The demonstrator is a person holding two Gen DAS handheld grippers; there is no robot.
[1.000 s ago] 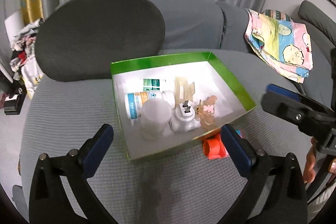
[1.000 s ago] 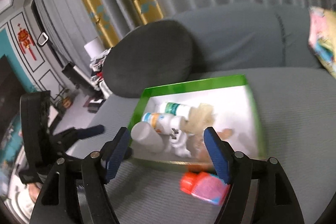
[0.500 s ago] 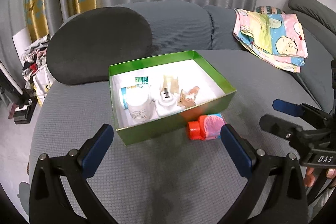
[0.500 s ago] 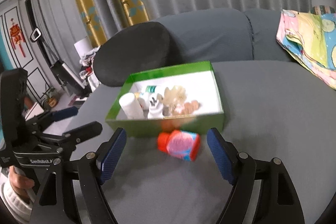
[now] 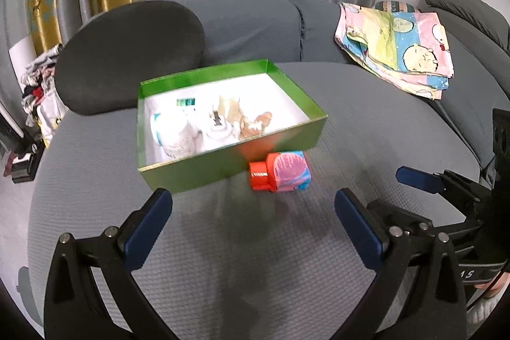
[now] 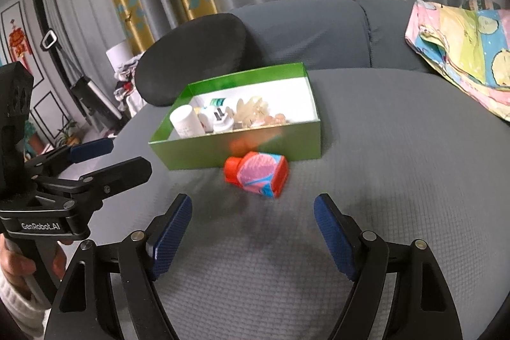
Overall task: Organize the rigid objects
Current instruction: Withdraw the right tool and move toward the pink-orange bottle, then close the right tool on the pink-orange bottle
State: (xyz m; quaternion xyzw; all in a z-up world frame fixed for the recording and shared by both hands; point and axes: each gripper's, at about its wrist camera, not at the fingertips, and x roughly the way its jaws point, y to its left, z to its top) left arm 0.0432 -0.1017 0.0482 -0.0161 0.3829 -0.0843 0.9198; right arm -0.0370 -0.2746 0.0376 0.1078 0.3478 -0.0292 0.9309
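On the grey cushion, a small bottle (image 6: 256,177) was left just outside the green box (image 6: 236,150) — other items already sorted inside; both tongs, left gripper (image 5: 251,228) and right gripper (image 6: 253,231), were held wide, empty.

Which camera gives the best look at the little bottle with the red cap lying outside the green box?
The right wrist view: the red-capped bottle lies centred there, showing cap, pink label and red base. The left wrist view shows the bottle too, smaller and off-centre.
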